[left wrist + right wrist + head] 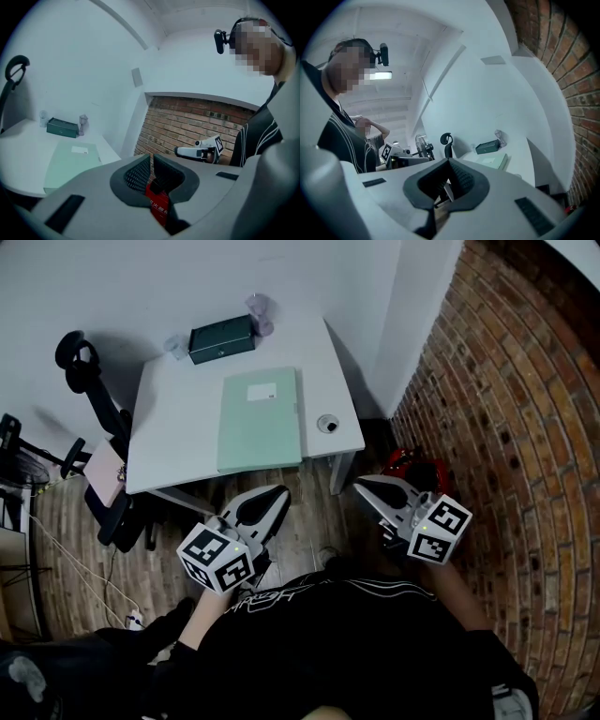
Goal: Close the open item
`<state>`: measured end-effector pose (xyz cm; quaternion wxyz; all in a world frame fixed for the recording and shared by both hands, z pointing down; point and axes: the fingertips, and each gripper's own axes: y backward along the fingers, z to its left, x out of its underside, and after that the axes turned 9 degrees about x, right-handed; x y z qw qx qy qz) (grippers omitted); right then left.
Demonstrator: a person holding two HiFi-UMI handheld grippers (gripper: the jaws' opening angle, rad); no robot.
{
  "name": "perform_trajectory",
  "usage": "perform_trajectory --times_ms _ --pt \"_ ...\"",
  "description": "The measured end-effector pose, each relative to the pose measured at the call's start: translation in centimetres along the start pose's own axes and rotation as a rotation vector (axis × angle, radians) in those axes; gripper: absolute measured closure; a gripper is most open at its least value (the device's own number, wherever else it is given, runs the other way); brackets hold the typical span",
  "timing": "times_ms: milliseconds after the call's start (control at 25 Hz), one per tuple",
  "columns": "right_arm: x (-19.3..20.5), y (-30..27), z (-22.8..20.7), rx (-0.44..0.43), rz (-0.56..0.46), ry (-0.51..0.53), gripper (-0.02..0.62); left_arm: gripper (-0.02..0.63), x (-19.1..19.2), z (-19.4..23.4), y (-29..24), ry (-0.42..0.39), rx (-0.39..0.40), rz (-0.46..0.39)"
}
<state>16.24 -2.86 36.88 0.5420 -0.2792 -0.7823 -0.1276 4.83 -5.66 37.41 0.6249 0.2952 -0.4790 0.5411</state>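
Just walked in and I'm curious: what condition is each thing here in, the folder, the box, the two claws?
Green folder: closed, flat on the table.
Dark green box: closed.
Left claw: shut, empty.
Right claw: shut, empty.

You are wearing a black top (356,643) with thin white lines; your left gripper (272,495) and right gripper (367,486) are showing pale grey shells (black ribbed pads (136,176) inside), each carrying a black-and-white marker cube (217,559).
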Motion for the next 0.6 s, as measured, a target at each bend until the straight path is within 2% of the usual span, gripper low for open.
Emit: perform_trajectory --times_ms 600 --pt "0.28 0.96 0.05 0.031 -0.001 0.002 0.594 0.560 0.79 -0.42 -0.02 0.006 0.007 0.021"
